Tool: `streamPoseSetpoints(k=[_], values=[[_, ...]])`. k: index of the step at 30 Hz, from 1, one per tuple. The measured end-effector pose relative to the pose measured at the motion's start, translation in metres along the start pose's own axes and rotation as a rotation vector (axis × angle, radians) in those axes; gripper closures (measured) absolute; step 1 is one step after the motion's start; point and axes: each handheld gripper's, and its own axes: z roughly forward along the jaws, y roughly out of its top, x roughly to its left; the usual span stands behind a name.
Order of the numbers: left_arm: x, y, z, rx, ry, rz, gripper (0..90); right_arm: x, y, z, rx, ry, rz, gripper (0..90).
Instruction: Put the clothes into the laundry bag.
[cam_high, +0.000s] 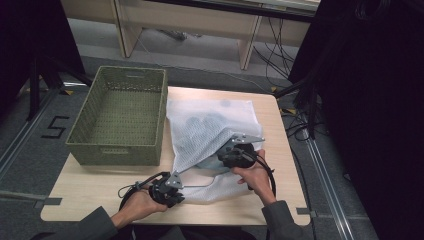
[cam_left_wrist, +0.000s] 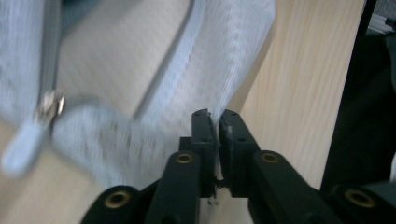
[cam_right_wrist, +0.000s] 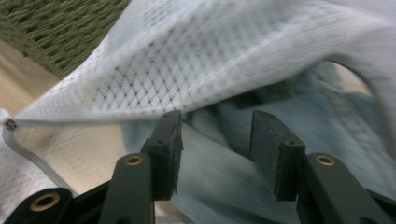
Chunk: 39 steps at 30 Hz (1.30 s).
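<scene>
**Currently: mesh bag mouth held open, garment half inside**

Nearest the person, the left gripper pinches the zippered edge of the white mesh laundry bag, jaws almost together with fabric between them. To do this well, that edge should stay taut and low. The right gripper stands released, jaws parted on nothing, at the bag's mouth over the pale blue garment. Beyond, the green woven basket sits left on the wooden table.

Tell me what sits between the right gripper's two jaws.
Nothing is pinched: in the right gripper view the right gripper stands open, and through the gap shows light blue cloth inside the white mesh bag, under its lifted flap.
</scene>
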Motion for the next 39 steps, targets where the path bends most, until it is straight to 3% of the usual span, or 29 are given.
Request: streamPoseSetpoints(k=[2,4,6,7,8,10,11,13,14,15,18,19,20,21,23,25,27,28,30,31,32,34,39], values=[[-0.002,0.009,0.003,-0.032,-0.009,0.013,69.3,-0.005,-0.003,-0.002,0.0,-0.005,-0.015,54.0],[-0.005,0.019,0.01,-0.062,-0.016,0.026,59.5,-0.004,-0.004,-0.003,0.012,0.001,0.008,52.5],[-0.01,0.028,0.021,-0.097,-0.014,0.005,50.1,-0.004,-0.005,-0.001,-0.004,-0.008,-0.02,50.4],[-0.01,0.032,0.026,-0.102,-0.021,0.015,48.1,-0.001,-0.004,-0.001,0.0,-0.002,-0.004,48.8],[-0.012,0.036,0.031,-0.111,-0.026,0.005,47.8,-0.002,-0.003,-0.002,0.009,-0.001,-0.027,47.5],[-0.014,0.044,0.041,-0.11,-0.025,0.032,46.3,0.002,-0.003,-0.002,0.01,0.002,-0.016,44.9],[-0.015,0.047,0.045,-0.1,-0.028,0.035,47.2,0.002,-0.003,-0.001,0.017,0.001,-0.048,43.5],[-0.016,0.05,0.055,-0.103,-0.037,0.036,52.3,0.007,-0.005,0.0,0.041,0.002,-0.046,41.5],[-0.015,0.05,0.057,-0.075,-0.039,0.05,58.7,0.008,-0.006,0.001,0.052,0.004,-0.055,40.5],[-0.015,0.049,0.06,-0.062,-0.049,0.038,65.2,0.009,-0.007,0.002,0.064,0.005,-0.065,40.2],[-0.015,0.047,0.061,-0.089,-0.068,-0.025,83.7,0.009,-0.012,0.007,0.088,0.024,-0.083,38.5],[-0.016,0.045,0.061,-0.101,-0.068,-0.038,85.8,0.009,-0.017,0.013,0.065,0.036,-0.058,38.5],[-0.016,0.043,0.06,-0.117,-0.065,-0.037,87.1,0.008,-0.019,0.015,0.1,0.042,-0.049,38.6],[-0.017,0.041,0.06,-0.118,-0.08,-0.066,87.8,0.007,-0.024,0.02,0.109,0.033,-0.045,38.7],[-0.019,0.039,0.059,-0.12,-0.093,-0.086,88.4,0.009,-0.031,0.028,0.132,0.031,-0.054,38.8],[-0.022,0.037,0.058,-0.12,-0.097,-0.063,88.6,0.016,-0.034,0.031,0.163,0.032,-0.059,41.2],[-0.03,0.036,0.057,-0.119,-0.107,-0.062,88.7,0.024,-0.036,0.033,0.175,-0.016,-0.1,54.2],[-0.032,0.036,0.056,-0.108,-0.094,-0.021,88.6,0.026,-0.035,0.032,0.192,-0.036,-0.117,61.7],[-0.033,0.037,0.055,-0.088,-0.087,0.0,88.7,0.024,-0.034,0.035,0.191,-0.08,-0.18,74.1],[-0.034,0.037,0.057,-0.101,-0.099,-0.044,88.7,0.025,-0.033,0.037,0.197,-0.099,-0.173,77.8],[-0.033,0.037,0.056,-0.096,-0.097,-0.039,88.7,0.025,-0.031,0.04,0.19,-0.123,-0.194,79.8],[-0.033,0.037,0.056,-0.1,-0.093,-0.023,88.7,0.025,-0.026,0.047,0.163,-0.162,-0.188,81.4],[-0.033,0.037,0.056,-0.1,-0.094,-0.028,88.7,0.011,-0.007,0.064,0.137,-0.228,-0.151,81.8]])
